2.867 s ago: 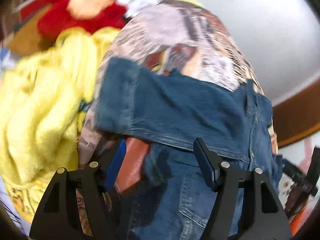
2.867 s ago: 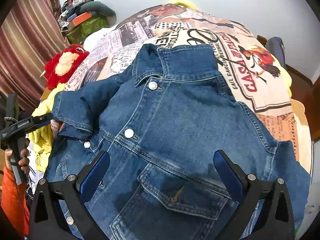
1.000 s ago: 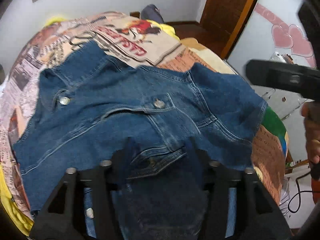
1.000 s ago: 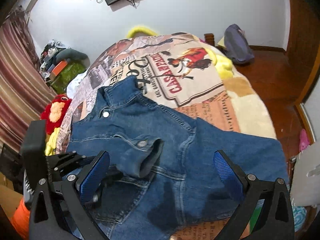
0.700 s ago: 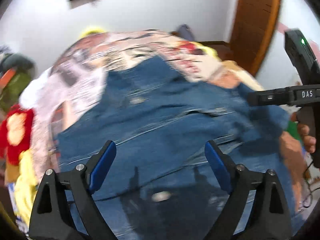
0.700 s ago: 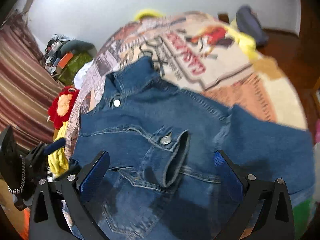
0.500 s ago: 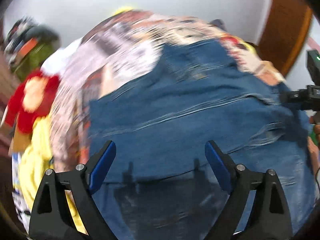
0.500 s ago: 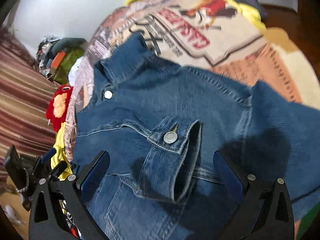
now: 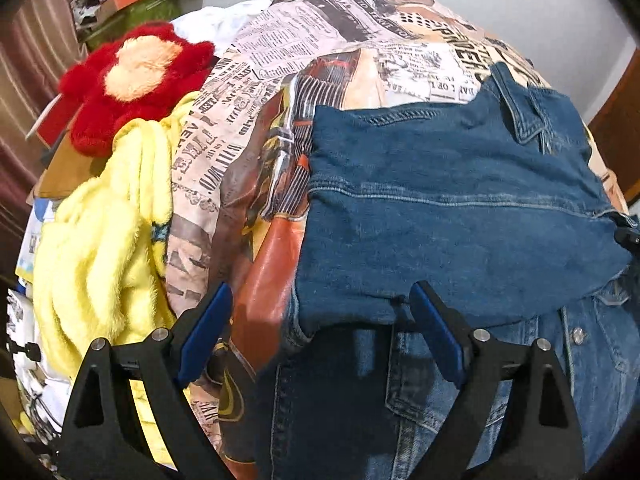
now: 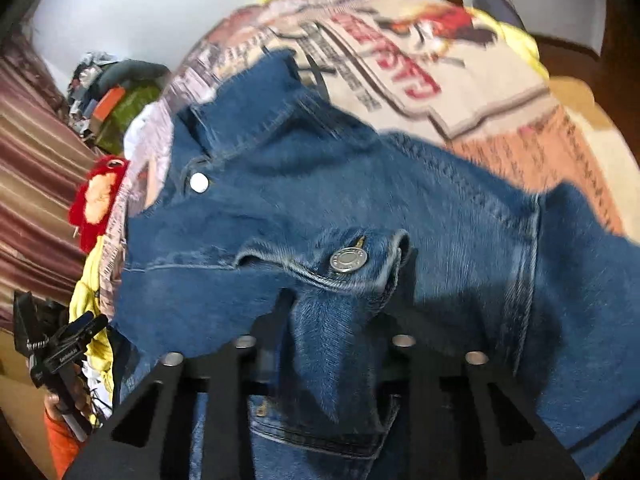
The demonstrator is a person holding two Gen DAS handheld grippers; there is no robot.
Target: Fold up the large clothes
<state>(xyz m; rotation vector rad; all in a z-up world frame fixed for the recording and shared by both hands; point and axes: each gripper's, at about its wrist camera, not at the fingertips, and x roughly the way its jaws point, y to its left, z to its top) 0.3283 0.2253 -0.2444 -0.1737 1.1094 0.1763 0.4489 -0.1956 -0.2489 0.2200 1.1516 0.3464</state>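
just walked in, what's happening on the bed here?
A person with a handheld gripper in each hand is folding a denim jacket spread on a newspaper-print bedspread. One sleeve is already folded across the body. The right gripper is closing on that sleeve's cuff, with denim between its jaws. The left gripper is open over the jacket's left edge, holding nothing.

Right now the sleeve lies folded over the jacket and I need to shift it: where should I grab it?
Grip the sleeve just behind its buttoned cuff, coming down from above. The cuff band is thick and stands proud of the jacket, so pads can straddle it. The right gripper is closing there, sleeve between its jaws.
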